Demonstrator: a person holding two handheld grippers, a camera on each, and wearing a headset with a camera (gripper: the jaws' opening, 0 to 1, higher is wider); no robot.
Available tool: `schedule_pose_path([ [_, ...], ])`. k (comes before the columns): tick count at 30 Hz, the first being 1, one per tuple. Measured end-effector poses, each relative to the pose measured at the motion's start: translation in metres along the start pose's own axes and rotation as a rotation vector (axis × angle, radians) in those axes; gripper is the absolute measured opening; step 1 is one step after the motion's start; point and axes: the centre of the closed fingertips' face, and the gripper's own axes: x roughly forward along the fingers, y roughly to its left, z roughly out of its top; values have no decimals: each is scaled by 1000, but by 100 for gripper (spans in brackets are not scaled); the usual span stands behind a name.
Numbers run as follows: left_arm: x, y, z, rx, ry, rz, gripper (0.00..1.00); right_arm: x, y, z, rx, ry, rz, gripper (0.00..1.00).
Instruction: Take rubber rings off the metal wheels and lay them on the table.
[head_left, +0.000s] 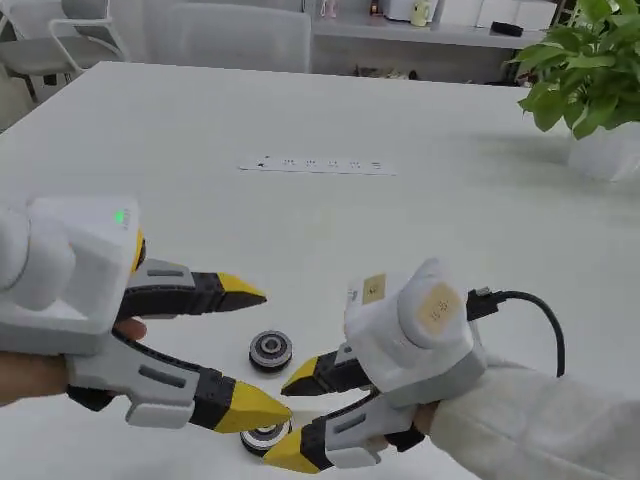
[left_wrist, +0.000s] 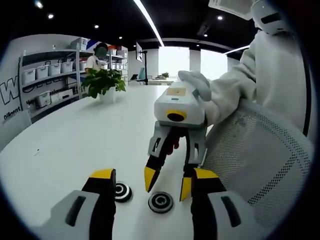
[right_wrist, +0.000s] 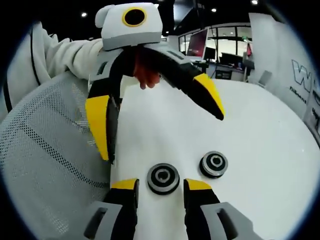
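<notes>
**Both tongs open, both wheels lying on the counter**

Your left tongs (head_left: 258, 352) are spread wide and hold nothing. In the head view one yellow tip points past the far side of the far wheel (head_left: 271, 350) and the other sits lower, close to the near wheel (head_left: 265, 436). In the left gripper view both wheels show in the gap between your own two tips, out in front of them.

Your right tongs (head_left: 292, 418) are also open, though less widely, and are not closed on anything. In the right gripper view the near wheel lies flat between the two yellow tips, with a sliver of white counter (head_left: 300, 110) showing on each side of it. I cannot tell whether either tip touches it. The far wheel lies just beside it, up and to the right in that view, outside the tips.

The two tongs face each other across the wheels, tips close together. In the left gripper view the right tongs' tips hang just over the near wheel.

Each wheel lies flat with a dark ring (right_wrist: 150, 179) around a paler metal centre. No loose ring lies on the counter near them.

A black cable (head_left: 545, 320) runs from the back of the right tongs. Farther off on the counter lie a white power strip (head_left: 315, 165) and a potted plant (head_left: 585, 70) at the right edge.
</notes>
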Motion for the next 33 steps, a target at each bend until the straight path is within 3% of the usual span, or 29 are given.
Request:
schedule_pose_path([
  [8, 7, -3, -29, -31, 48, -7, 32, 3, 0, -6, -1, 18, -6, 28],
  [14, 13, -6, -45, -15, 98, -12, 16, 2, -4, -10, 15, 26, -22, 23],
  [20, 18, -11, -56, -15, 131, -29, 14, 2, -3, -11, 11, 37, -22, 21],
  [24, 20, -12, -62, 28, 167, -31, 11, 2, -3, -12, 4, 38, -22, 20],
  [26, 22, -9, -60, 60, 157, -24, 10, 2, -3, -12, -2, 42, -23, 20],
  [33, 20, -9, -61, 71, 148, -36, 7, 1, -4, -14, 7, 51, -22, 17],
])
